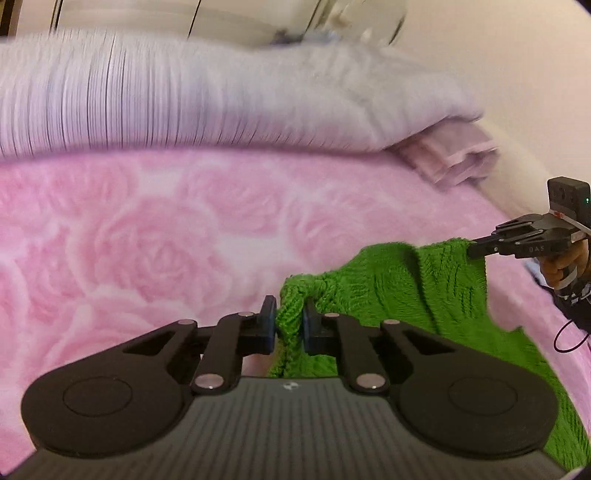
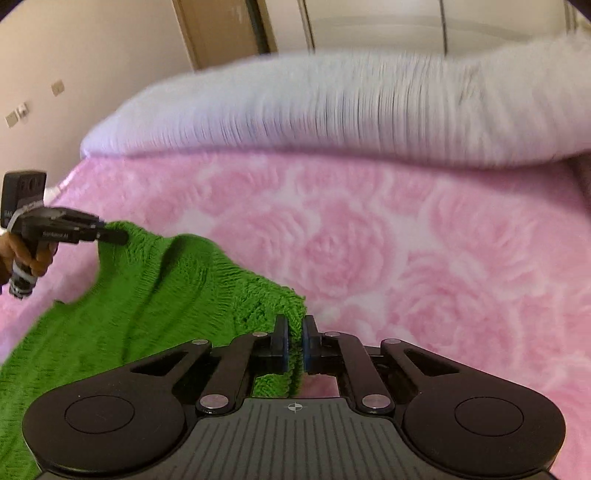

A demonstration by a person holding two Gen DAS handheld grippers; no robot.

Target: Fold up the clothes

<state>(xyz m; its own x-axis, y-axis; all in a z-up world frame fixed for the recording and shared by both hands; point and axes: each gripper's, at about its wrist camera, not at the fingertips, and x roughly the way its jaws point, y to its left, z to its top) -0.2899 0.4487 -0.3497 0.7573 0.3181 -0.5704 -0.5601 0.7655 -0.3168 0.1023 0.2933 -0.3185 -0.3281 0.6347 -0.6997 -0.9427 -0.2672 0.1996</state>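
A green knitted garment hangs stretched between my two grippers above a pink rose-patterned blanket. My left gripper is shut on one bunched corner of it. My right gripper shows at the right edge of the left wrist view, shut on the other corner. In the right wrist view my right gripper is shut on the garment, and my left gripper grips the far corner at the left. The lower part of the garment droops toward the blanket.
A large white-lilac folded duvet lies across the far side of the bed, also in the right wrist view. A folded pink cloth sits by the wall. Wardrobe doors stand behind.
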